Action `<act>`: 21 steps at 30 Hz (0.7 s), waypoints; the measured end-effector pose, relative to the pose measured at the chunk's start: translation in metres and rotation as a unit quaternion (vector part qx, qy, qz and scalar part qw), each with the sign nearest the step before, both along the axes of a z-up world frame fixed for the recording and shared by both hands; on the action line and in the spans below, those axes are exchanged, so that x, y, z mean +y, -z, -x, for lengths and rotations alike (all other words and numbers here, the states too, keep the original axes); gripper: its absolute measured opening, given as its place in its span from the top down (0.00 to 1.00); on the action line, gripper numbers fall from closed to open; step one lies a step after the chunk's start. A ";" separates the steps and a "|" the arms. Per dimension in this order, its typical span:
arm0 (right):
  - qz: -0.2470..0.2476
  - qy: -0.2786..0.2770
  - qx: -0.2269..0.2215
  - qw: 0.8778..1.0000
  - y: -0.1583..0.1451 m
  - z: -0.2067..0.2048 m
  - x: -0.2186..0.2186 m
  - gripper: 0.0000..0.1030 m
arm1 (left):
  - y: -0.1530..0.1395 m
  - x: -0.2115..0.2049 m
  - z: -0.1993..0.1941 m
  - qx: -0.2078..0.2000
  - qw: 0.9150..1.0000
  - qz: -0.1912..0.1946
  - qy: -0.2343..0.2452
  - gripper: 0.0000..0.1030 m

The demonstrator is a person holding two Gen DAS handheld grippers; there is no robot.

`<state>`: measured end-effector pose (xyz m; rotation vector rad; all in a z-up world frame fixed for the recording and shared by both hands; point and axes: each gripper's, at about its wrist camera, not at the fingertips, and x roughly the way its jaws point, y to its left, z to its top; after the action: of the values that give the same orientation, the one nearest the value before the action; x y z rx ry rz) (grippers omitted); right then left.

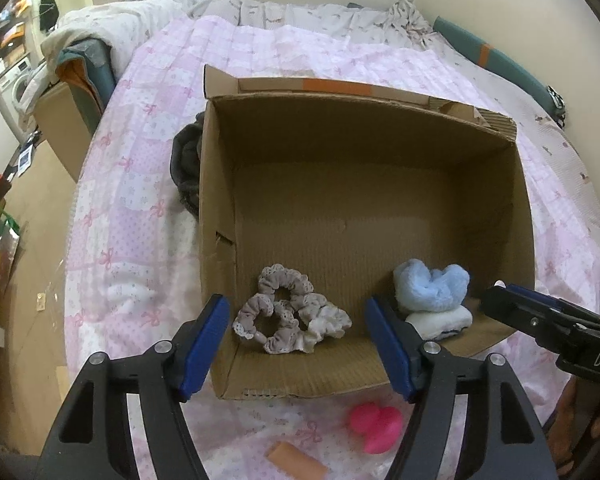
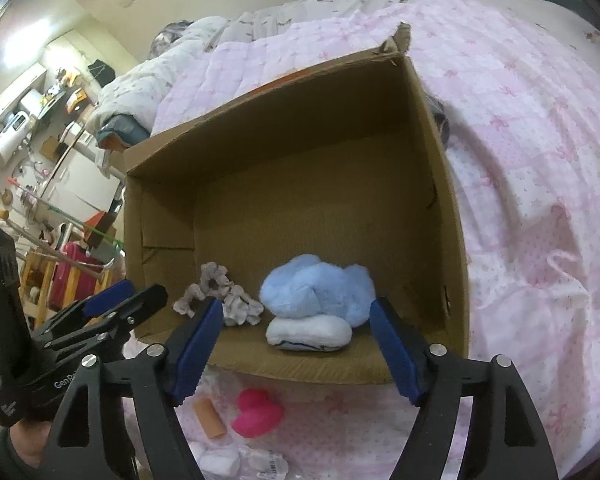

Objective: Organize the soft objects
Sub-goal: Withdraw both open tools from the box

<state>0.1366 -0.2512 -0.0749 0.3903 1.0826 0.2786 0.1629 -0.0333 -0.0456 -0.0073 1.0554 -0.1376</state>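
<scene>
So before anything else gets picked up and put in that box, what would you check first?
1. Left gripper open, holding nothing: ok.
2. Right gripper open, holding nothing: ok.
3. Free floor left in the cardboard box: ok.
4. Scrunchies and blue plush lying inside the box: ok.
5. Pink toy and tan roll outside on the bedspread: not ok.
6. Whether the pink toy is soft: cannot tell.
</scene>
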 end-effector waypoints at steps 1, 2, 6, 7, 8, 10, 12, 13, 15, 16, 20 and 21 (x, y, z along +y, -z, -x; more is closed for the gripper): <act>-0.001 0.000 0.003 1.000 0.001 0.000 0.000 0.22 | 0.001 0.001 0.000 0.000 1.000 0.000 -0.001 0.34; -0.001 0.001 0.003 1.000 0.001 0.000 0.000 0.22 | 0.000 0.001 0.000 0.000 1.000 0.000 -0.002 0.34; 0.001 0.000 0.002 1.000 0.000 0.001 0.000 0.22 | 0.001 0.003 -0.001 0.001 1.000 -0.001 -0.006 0.34; 0.002 0.000 0.002 1.000 0.000 0.001 0.001 0.22 | 0.001 0.003 -0.001 0.002 1.000 0.000 -0.006 0.34; 0.003 -0.001 0.002 1.000 -0.001 0.001 0.001 0.22 | 0.001 0.004 -0.001 0.003 1.000 0.000 -0.005 0.34; 0.005 -0.002 0.003 1.000 0.000 0.000 0.002 0.22 | 0.000 0.005 0.000 0.005 1.000 0.002 -0.005 0.34; 0.008 -0.001 0.001 1.000 -0.002 0.001 0.003 0.22 | -0.002 0.005 0.001 0.001 1.000 0.002 -0.005 0.34; 0.011 -0.005 -0.001 1.000 -0.003 0.001 0.005 0.22 | -0.002 0.005 0.001 -0.002 1.000 0.001 -0.006 0.34; 0.017 -0.012 -0.007 1.000 -0.008 0.002 0.009 0.22 | -0.005 0.007 0.004 -0.006 1.000 -0.001 -0.009 0.34; 0.020 -0.015 -0.014 1.000 -0.011 0.004 0.010 0.22 | -0.007 0.008 0.006 -0.008 1.000 -0.001 -0.010 0.34; 0.054 -0.010 -0.037 0.998 -0.023 0.010 0.015 0.21 | -0.017 0.016 0.014 -0.021 1.000 0.000 -0.020 0.34; 0.065 -0.005 -0.040 0.997 -0.026 0.011 0.015 0.20 | -0.020 0.018 0.016 -0.024 0.999 0.000 -0.022 0.34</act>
<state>0.1251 -0.2366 -0.0490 0.2545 1.0179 0.2295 0.1466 -0.0158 -0.0257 -0.0264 1.0069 -0.0978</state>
